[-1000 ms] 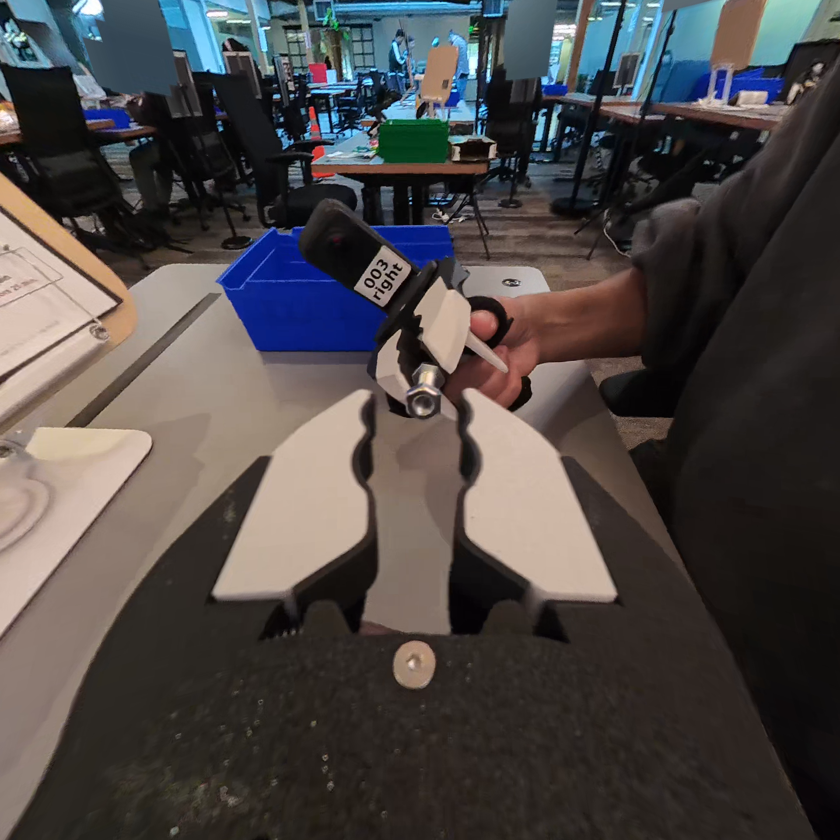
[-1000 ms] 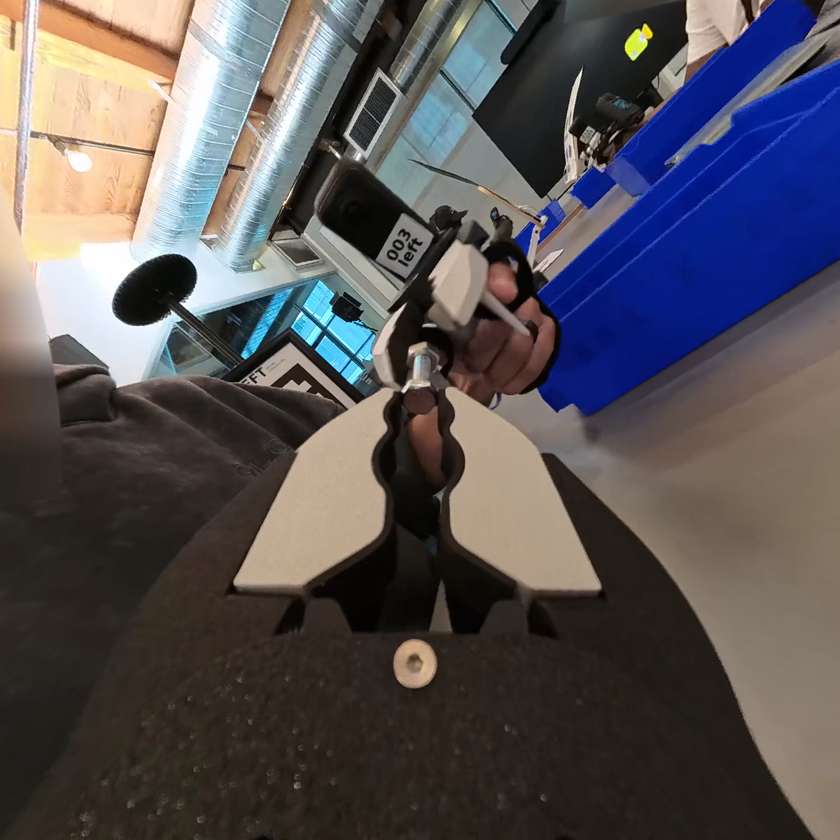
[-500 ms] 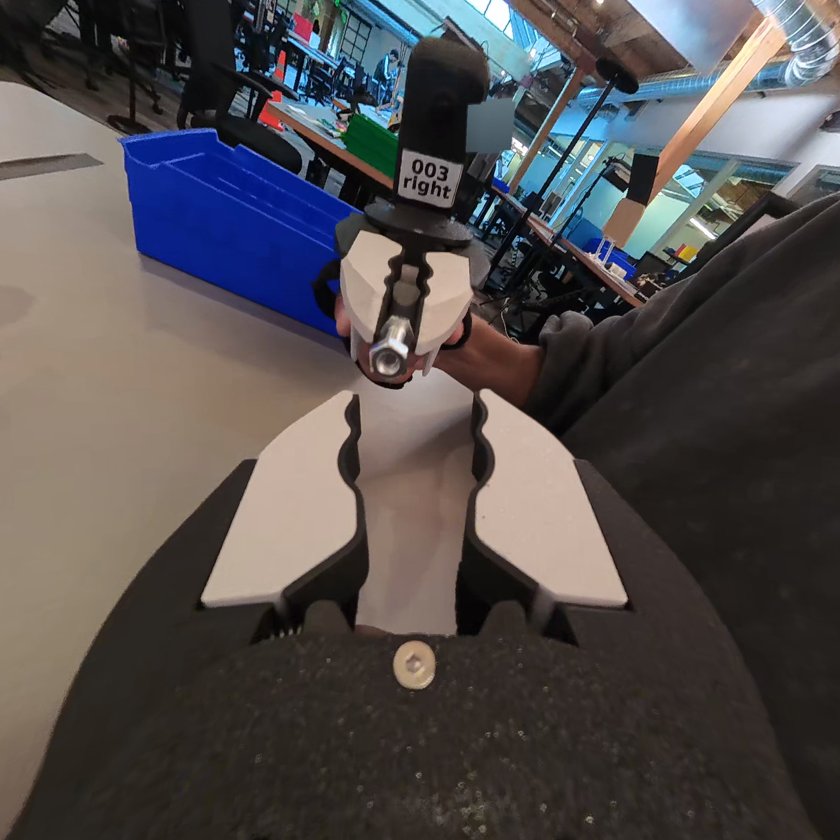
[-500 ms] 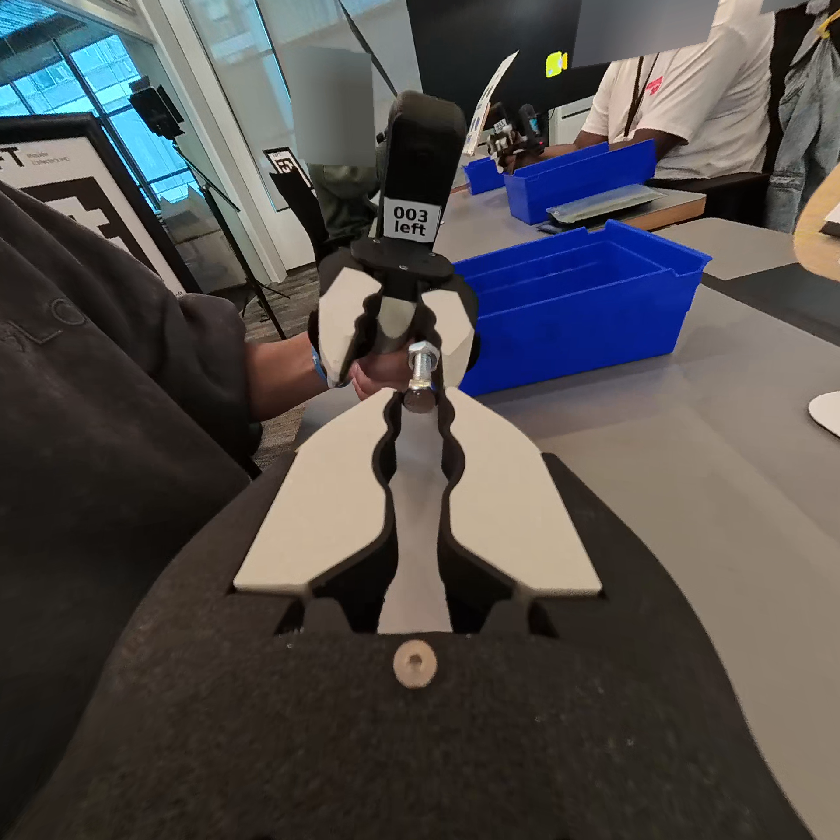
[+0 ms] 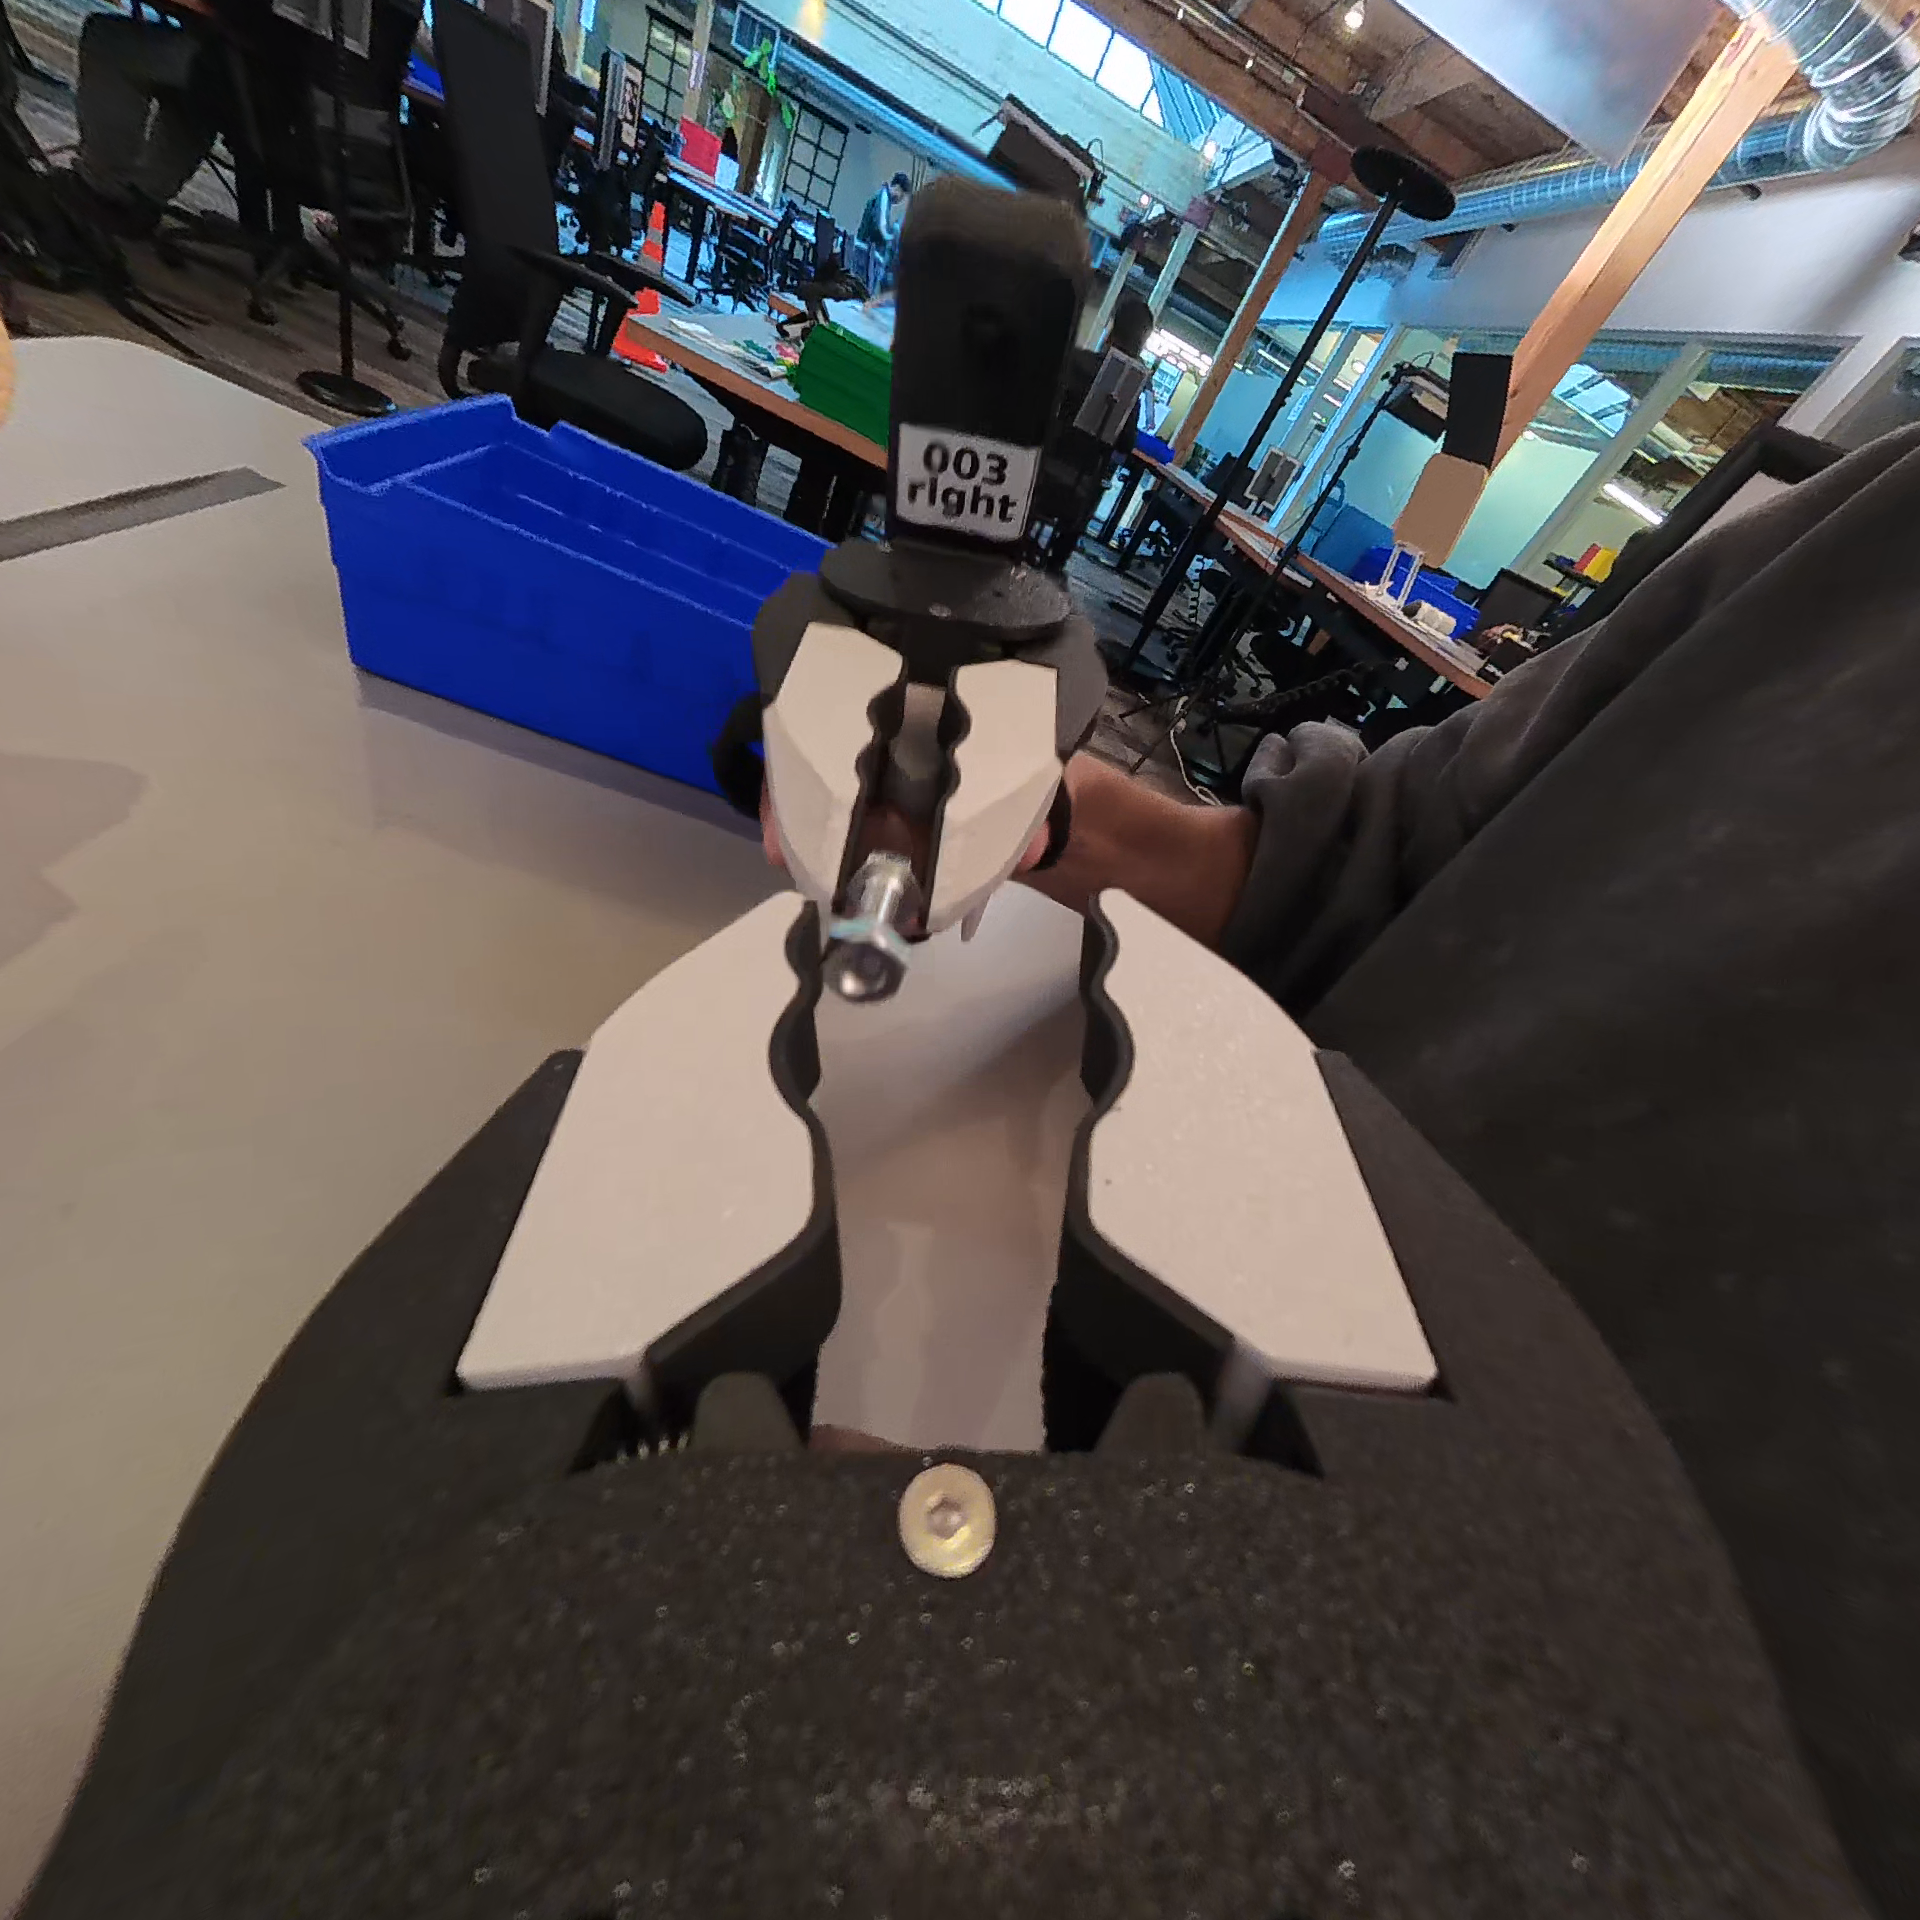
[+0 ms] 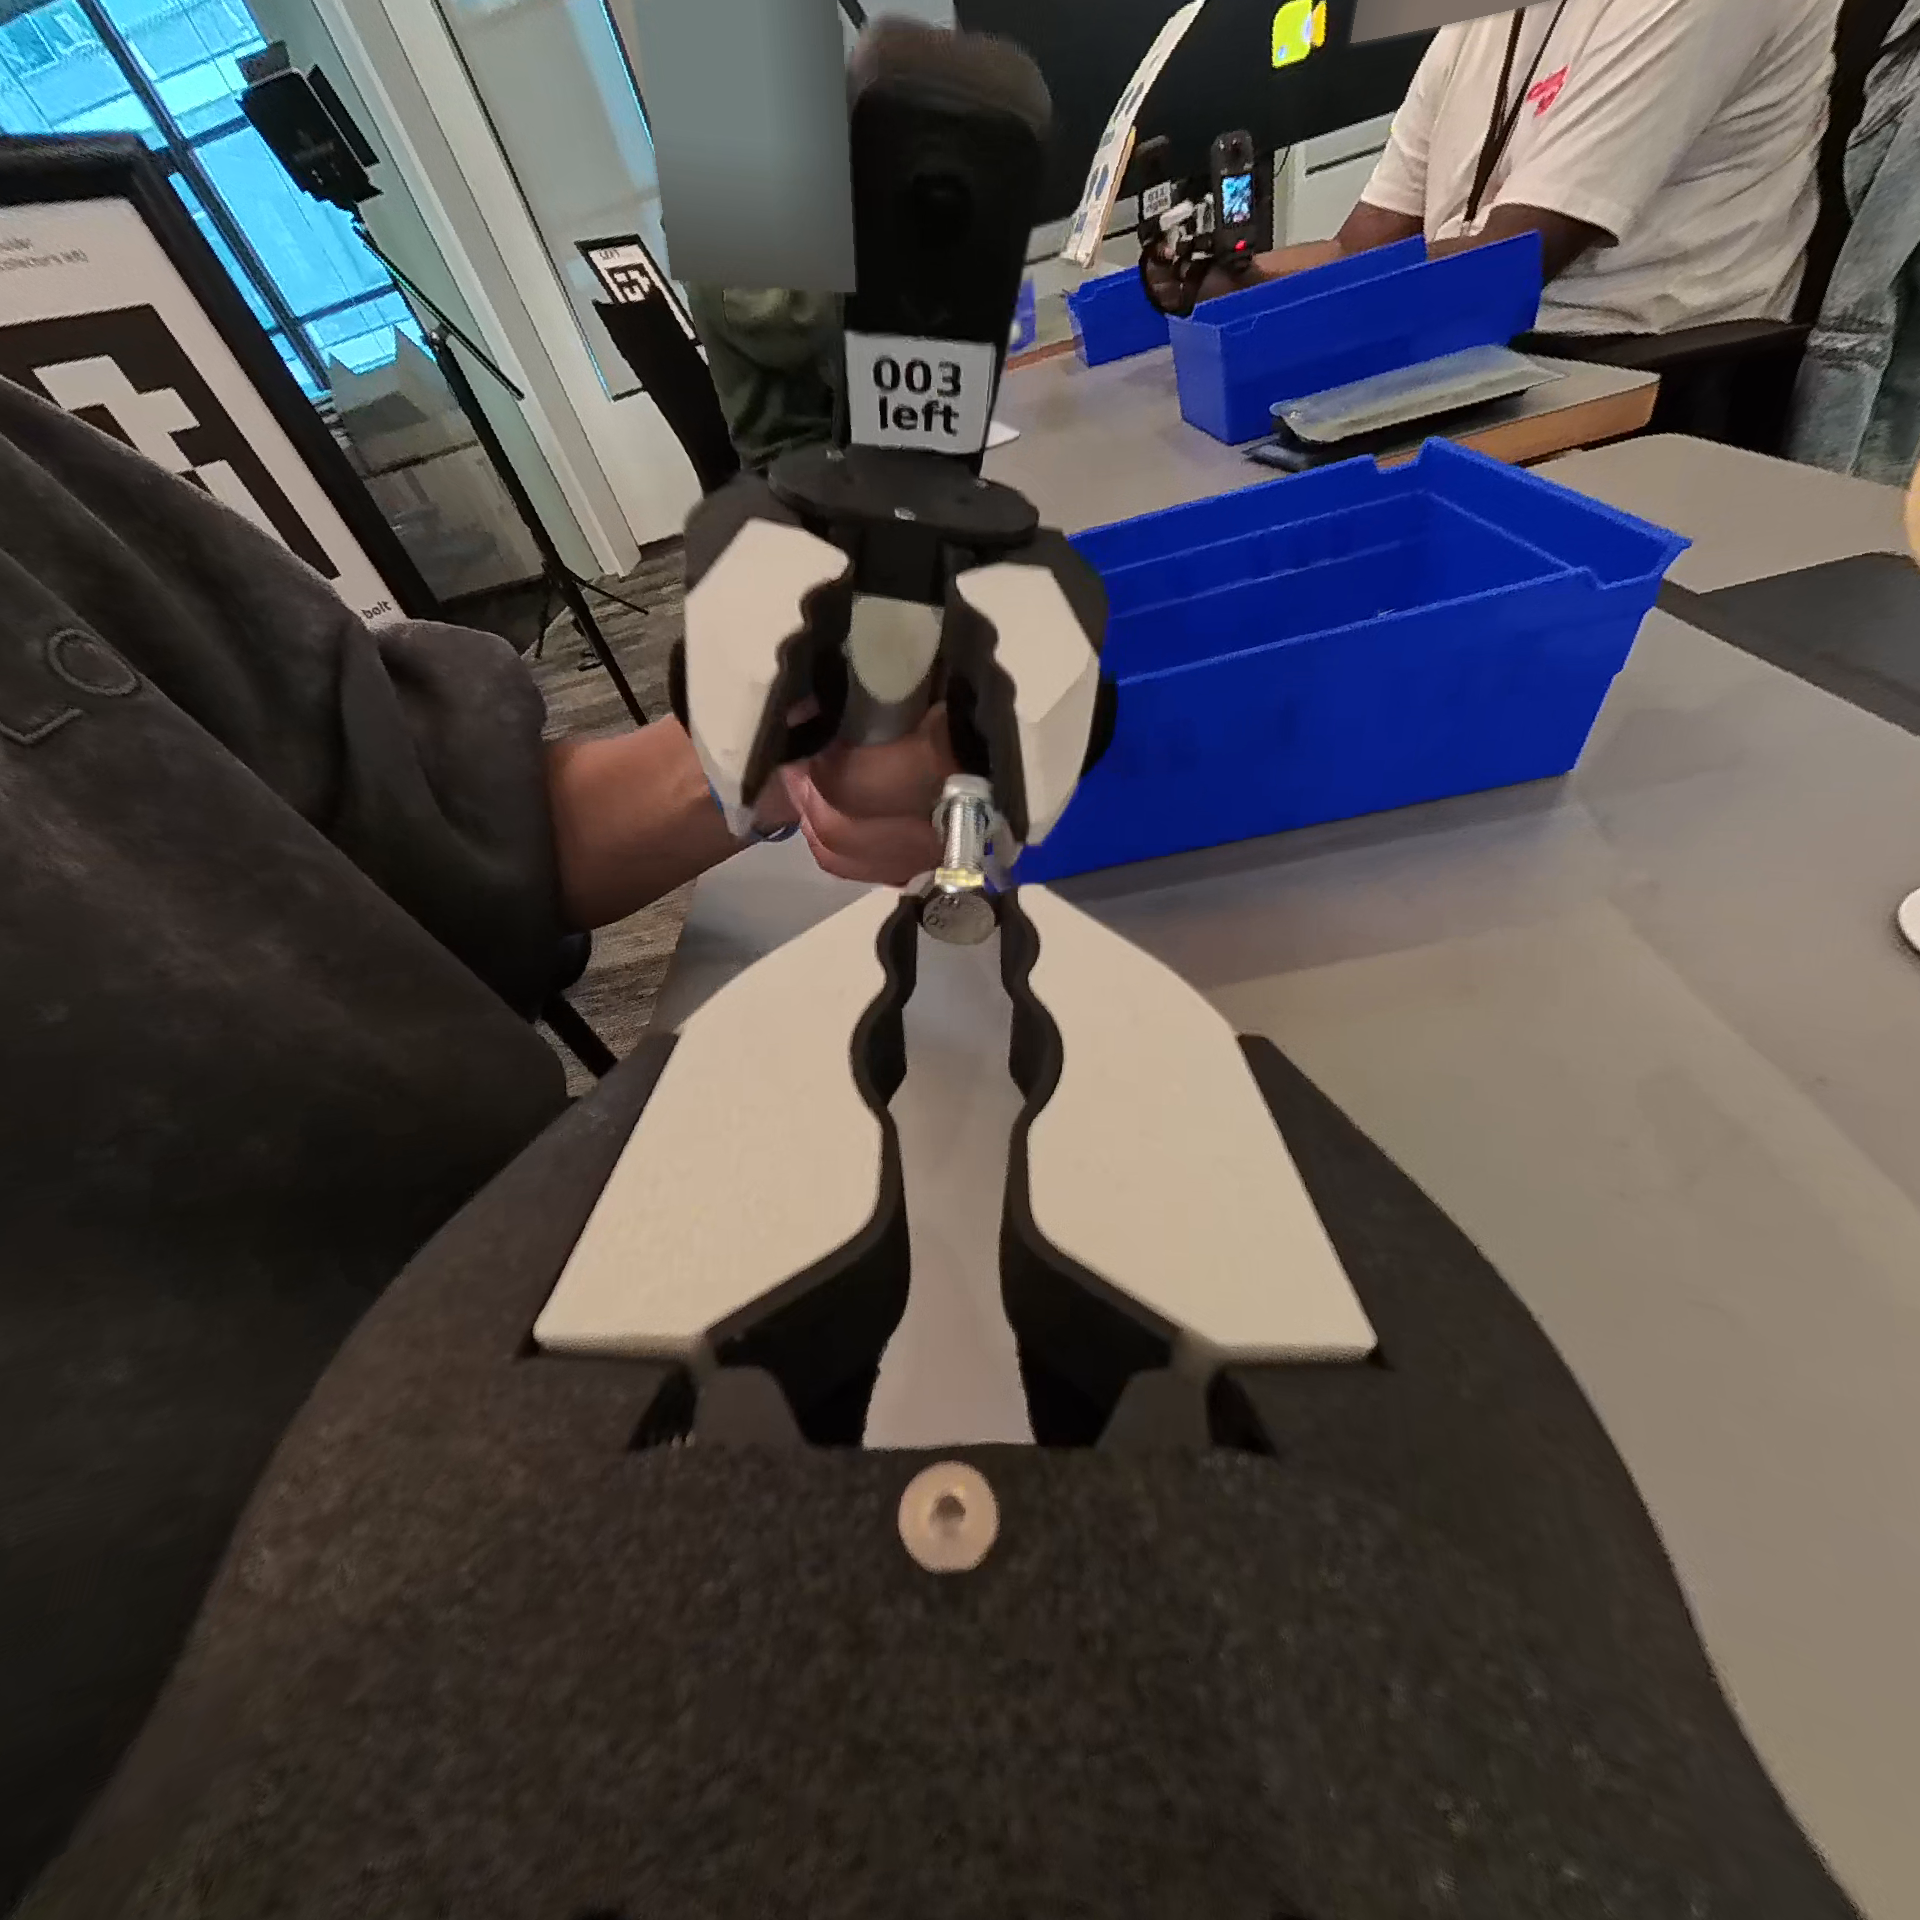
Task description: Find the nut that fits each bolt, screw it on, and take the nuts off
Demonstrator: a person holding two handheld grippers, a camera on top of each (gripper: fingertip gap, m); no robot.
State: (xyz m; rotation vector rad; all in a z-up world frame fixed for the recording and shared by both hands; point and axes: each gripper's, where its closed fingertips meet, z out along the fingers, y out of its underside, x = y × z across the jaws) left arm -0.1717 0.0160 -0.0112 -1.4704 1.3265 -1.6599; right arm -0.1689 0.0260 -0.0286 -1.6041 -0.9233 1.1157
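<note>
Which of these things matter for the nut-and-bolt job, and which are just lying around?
In use: bolt, nut on it, right tool gripping the bolt, open left tool.
Lying about: blue bin, green crate, office chair.

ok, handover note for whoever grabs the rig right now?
Right gripper: shut on the bolt at its head, held above the table.
Left gripper: open, nothing held; its fingertips flank the nut, closer to one finger.
Nut is threaded on the bolt's far end, pointing at the left gripper.
Blue bin sits behind; contents not visible.
Done: nut matched and on.
Left: likely close left on the nut and turn; direction can't be told.
</note>
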